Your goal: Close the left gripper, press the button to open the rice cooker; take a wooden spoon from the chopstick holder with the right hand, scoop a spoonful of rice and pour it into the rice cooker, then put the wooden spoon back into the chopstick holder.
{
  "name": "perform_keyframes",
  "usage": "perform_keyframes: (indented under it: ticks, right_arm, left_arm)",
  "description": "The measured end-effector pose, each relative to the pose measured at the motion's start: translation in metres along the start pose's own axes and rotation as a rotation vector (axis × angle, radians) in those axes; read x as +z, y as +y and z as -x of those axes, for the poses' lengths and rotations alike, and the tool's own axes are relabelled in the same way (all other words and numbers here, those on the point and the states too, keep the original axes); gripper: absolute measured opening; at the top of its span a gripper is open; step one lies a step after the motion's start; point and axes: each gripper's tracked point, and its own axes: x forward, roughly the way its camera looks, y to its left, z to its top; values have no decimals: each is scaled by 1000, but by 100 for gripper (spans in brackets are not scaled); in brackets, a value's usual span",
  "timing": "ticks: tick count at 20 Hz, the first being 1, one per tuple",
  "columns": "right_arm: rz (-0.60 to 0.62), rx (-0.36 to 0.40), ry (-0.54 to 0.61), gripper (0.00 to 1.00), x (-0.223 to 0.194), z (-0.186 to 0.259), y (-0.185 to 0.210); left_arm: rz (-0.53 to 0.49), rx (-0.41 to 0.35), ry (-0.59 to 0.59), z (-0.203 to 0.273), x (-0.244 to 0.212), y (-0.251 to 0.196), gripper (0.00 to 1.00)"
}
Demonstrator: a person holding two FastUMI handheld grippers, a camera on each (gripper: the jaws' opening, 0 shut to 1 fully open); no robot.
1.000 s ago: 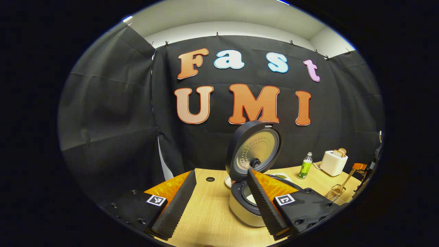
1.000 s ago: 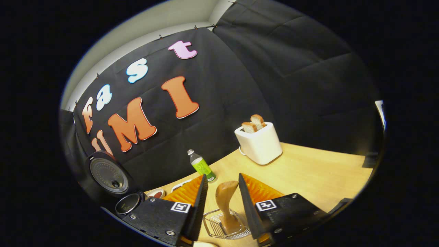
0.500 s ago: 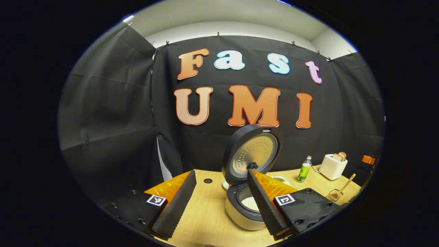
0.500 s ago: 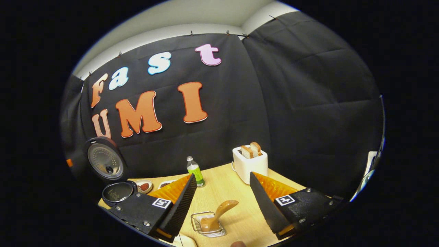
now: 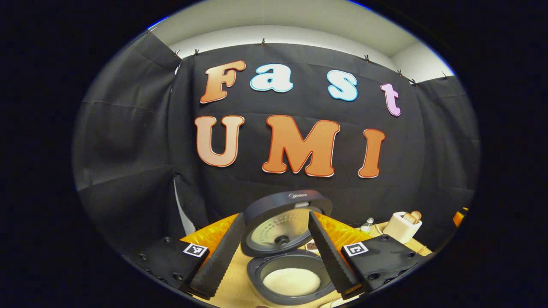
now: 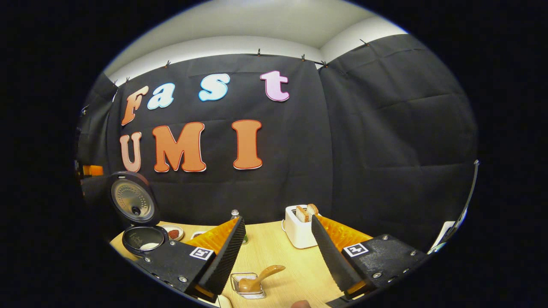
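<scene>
Rice cooker (image 5: pixel 289 256) open, lid (image 5: pixel 284 222) tipped up at 12 o'clock over the inner pot, a pale bed of rice (image 5: pixel 292 281) at the bottom. In the left gripper view, left gripper (image 5: pixel 276 252) poised above the pot, fingers spread wide, nothing between them; cooker framed in the gap.

In the right gripper view, right gripper (image 6: pixel 278 252) also spread wide and empty. Wooden spoon (image 6: pixel 257 279) sitting in the wire chopstick holder (image 6: pixel 247 285) at 6 o'clock between the fingers, handle leaning toward 2 o'clock, untouched. Toaster (image 6: pixel 299 227) with two slices at 12 o'clock on the wooden table (image 6: pixel 278 256); cooker off at 9 o'clock, small dishes just beside it.

Judged from this: button step done; whether a scoop has gone in and the spoon come back, or the scoop is yet to start, not decidable here.

Risks ahead:
- Handle tilted, so a straight-down pinch likely to catch one side and tip the light wire holder.
- Lifting the spoon at an angle liable to drag the holder along.
- Upright lid apt to be knocked shut if the left gripper drifts into it.
- Carrying a loaded spoon across the table prone to spilling grains.
</scene>
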Motion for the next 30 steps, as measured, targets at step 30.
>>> perform_keyframes:
  ticks: [30]
  right_arm:
    - [-25, 67, -47, 95, 18, 48, 5]
  left_arm:
    - [-31, 23, 87, -85, -10, -6, 99]
